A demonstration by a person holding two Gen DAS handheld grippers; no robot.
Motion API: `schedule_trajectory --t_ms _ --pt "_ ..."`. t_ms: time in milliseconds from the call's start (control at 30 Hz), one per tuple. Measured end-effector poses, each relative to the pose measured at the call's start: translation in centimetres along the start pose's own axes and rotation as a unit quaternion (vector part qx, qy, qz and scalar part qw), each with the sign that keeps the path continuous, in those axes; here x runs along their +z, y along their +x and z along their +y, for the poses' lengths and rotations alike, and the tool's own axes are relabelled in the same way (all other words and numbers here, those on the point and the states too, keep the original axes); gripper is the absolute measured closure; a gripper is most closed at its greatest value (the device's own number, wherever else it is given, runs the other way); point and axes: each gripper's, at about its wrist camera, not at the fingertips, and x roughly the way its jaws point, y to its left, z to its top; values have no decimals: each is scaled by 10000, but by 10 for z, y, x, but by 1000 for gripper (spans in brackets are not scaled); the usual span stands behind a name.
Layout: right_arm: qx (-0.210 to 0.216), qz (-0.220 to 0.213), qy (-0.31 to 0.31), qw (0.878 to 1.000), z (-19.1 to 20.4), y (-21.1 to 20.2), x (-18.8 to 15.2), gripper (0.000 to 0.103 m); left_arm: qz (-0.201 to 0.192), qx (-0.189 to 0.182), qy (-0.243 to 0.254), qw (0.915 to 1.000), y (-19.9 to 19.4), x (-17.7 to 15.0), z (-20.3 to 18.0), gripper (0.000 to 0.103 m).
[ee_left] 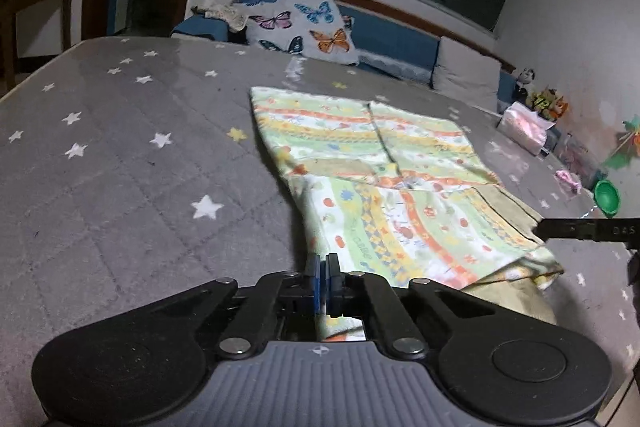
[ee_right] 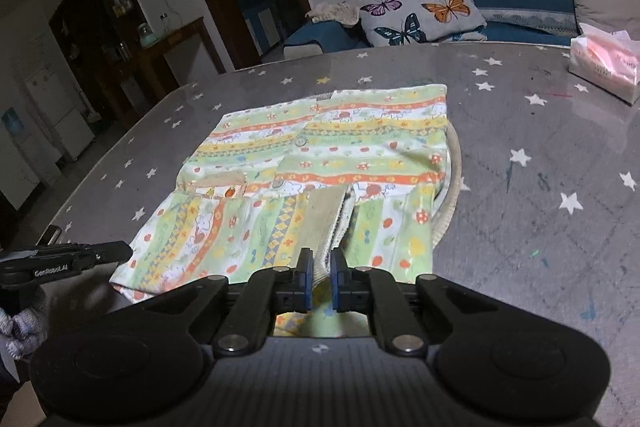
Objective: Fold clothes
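A child's garment [ee_left: 380, 187] in green, orange and yellow stripes with a beige lining lies spread on the grey star-patterned table [ee_left: 140, 147]. My left gripper [ee_left: 323, 267] is shut on the garment's near left edge, and cloth shows between and below its blue pads. In the right wrist view the garment [ee_right: 328, 147] has a beige ribbed cuff [ee_right: 326, 223] folded over its middle. My right gripper [ee_right: 322, 267] is shut on the near hem at that cuff, thick cloth filling the narrow gap. Each gripper shows at the edge of the other's view: the right gripper [ee_left: 588, 229] and the left gripper [ee_right: 80, 259].
A pink tissue pack [ee_right: 604, 67] lies at the table's far right. A green bowl [ee_left: 606, 197] and small toys [ee_left: 548, 99] stand near the right wall. Behind the table is a blue sofa with a butterfly cushion [ee_right: 420, 3]. A gloved hand [ee_right: 20, 323] holds the left gripper.
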Motion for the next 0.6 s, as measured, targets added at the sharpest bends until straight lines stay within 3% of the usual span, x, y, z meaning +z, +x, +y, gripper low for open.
schedule_trajectory --t_ms 200,333,600 --pt "-83 265 -14 9996 -4 12 -12 93 98 10 108 9999 1 4 0 98" --pt "-144 86 -336 9993 2 6 1 92 -101 49 334 9994 -9 19 -4 98" --pt "-114 49 -641 9979 9 36 18 92 -33 -81 546 9985 31 44 -23 98"
